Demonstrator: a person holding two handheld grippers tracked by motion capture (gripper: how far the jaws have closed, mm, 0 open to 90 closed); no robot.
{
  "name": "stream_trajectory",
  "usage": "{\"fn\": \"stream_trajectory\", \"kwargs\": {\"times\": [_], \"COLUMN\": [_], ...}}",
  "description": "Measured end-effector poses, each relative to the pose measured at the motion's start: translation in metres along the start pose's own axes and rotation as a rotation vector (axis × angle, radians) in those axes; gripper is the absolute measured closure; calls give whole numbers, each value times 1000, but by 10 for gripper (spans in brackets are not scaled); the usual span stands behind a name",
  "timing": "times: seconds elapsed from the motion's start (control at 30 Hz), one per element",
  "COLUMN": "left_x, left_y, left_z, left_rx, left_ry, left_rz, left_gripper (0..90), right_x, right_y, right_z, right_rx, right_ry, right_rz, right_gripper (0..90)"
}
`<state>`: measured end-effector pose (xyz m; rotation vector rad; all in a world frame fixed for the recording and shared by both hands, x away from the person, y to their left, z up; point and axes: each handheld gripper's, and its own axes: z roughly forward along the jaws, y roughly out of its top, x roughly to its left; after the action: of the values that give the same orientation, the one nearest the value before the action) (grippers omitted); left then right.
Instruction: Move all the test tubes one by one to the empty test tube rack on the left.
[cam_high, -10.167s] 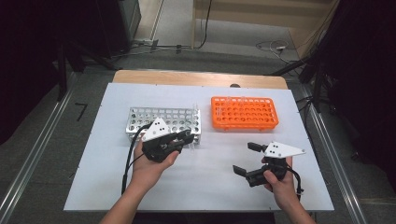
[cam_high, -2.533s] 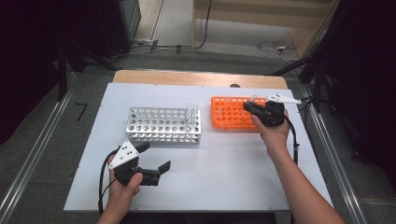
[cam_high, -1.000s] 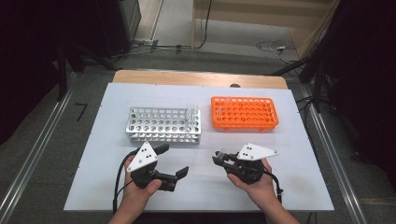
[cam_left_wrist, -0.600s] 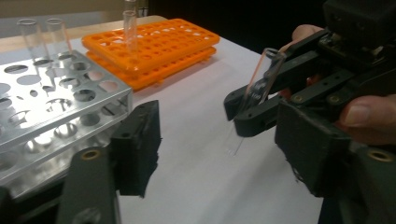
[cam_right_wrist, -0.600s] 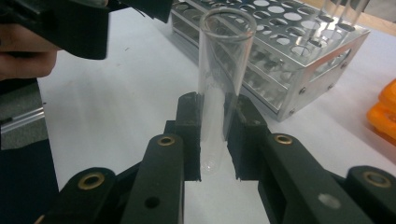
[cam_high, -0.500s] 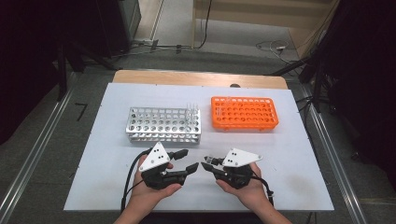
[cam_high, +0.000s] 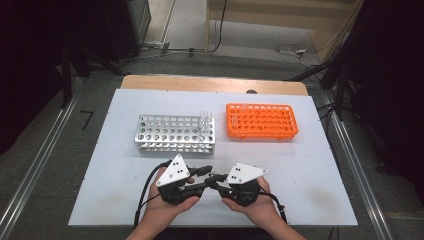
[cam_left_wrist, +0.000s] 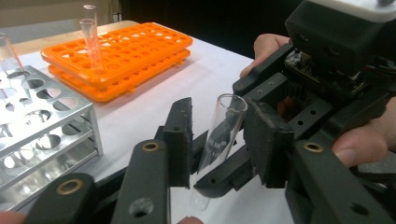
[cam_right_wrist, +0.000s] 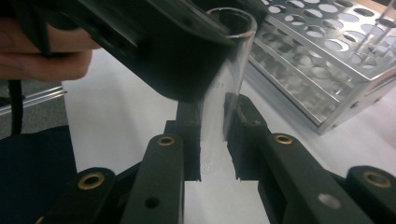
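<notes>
Overhead table view; two close gripper-mounted views.

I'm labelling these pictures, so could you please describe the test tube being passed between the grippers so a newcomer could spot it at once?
On the white table, look at its near edge, in front of the metal rack, where the two hand-held grippers meet. The clear tube stands between their jaws; unlike the tubes in the racks, it sits in no hole.

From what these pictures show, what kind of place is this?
Probably a lab-style recording bench, not a working lab: a white table bears a metal tube rack, an orange tube rack and a glass test tube, with cables on the floor behind.
</notes>
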<state>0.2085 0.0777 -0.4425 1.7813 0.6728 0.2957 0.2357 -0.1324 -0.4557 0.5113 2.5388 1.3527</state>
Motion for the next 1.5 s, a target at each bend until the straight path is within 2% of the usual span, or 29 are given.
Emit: {"fn": "stream_trajectory", "kwargs": {"times": [0.23,0.5,0.6,0.73,0.83,0.87,0.93,1.03,1.17,1.23,1.33,1.5], "left_x": [-3,-4,-2,2,5,6,7,10,12,13,14,18], "left_y": [1,1,1,2,2,1,1,1,3,3,2,2], "left_z": [4,2,1,-1,-4,-4,-6,-9,-11,-12,-11,-13], "left_rx": [7,5,-3,-14,-18,-21,-24,-28,-36,-41,-37,-28], "left_ry": [-10,13,10,23,33,34,38,48,58,60,66,74], "left_rz": [14,27,20,6,-1,-4,-8,-14,-20,-20,-24,-27], "left_gripper": [728,762,764,765,765,765,765,765,765,765,765,765], "right_x": [3,2,2,0,-3,-5,-9,-15,-28,-34,-44,-58], "right_y": [1,1,2,1,0,-1,-2,-5,-8,-10,-15,-24], "right_z": [0,0,-1,-3,-6,-7,-8,-12,-22,-27,-36,-50], "right_rx": [6,7,1,-24,-41,-45,-48,-44,-74,-78,-104,-107], "right_ry": [21,32,39,68,71,58,52,10,-22,-35,-39,-68], "right_rz": [8,13,18,31,36,47,60,70,126,133,163,178], "right_gripper": [737,736,722,592,445,390,330,247,161,83,58,6]}}
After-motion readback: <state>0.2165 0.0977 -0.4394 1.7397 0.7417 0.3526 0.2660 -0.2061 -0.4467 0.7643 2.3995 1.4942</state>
